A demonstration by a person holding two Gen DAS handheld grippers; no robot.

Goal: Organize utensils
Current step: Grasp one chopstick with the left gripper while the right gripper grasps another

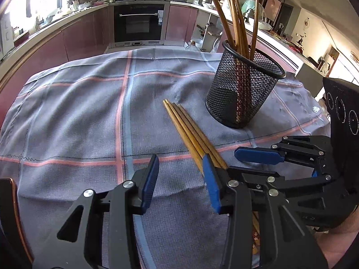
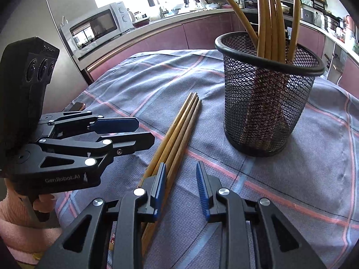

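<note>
Chopsticks [image 1: 190,132]: a bundle of loose wooden sticks lies flat on the cloth, tips toward the cup, just short of its base; the near ends run under both grippers.
Cup [image 1: 242,89]: black mesh cup, upright on the cloth beyond the bundle, with more chopsticks [image 1: 235,20] leaning out of it at different angles.
Cloth [image 1: 78,116]: grey with pink and blue stripes, wrinkled, covering the surface.
Left gripper [image 1: 181,179]: jaws apart, nothing between the pads; the right-hand pad sits over the near end of the bundle, contact cannot be told. A hand with a pink sleeve [image 2: 13,222] holds it, seen from the right wrist.
Right gripper [image 2: 181,190]: jaws apart and empty; the bundle passes beneath its left-hand pad, outside the gap.
In the way: the two grippers crowd together over the near ends of the sticks; the cup stands close ahead of the tips.
Around: an oven [image 1: 139,22] and cluttered counters behind; a microwave [image 2: 96,25] on a counter to the left in the right wrist view; a small dark object [image 2: 77,106] at the cloth's left edge.
</note>
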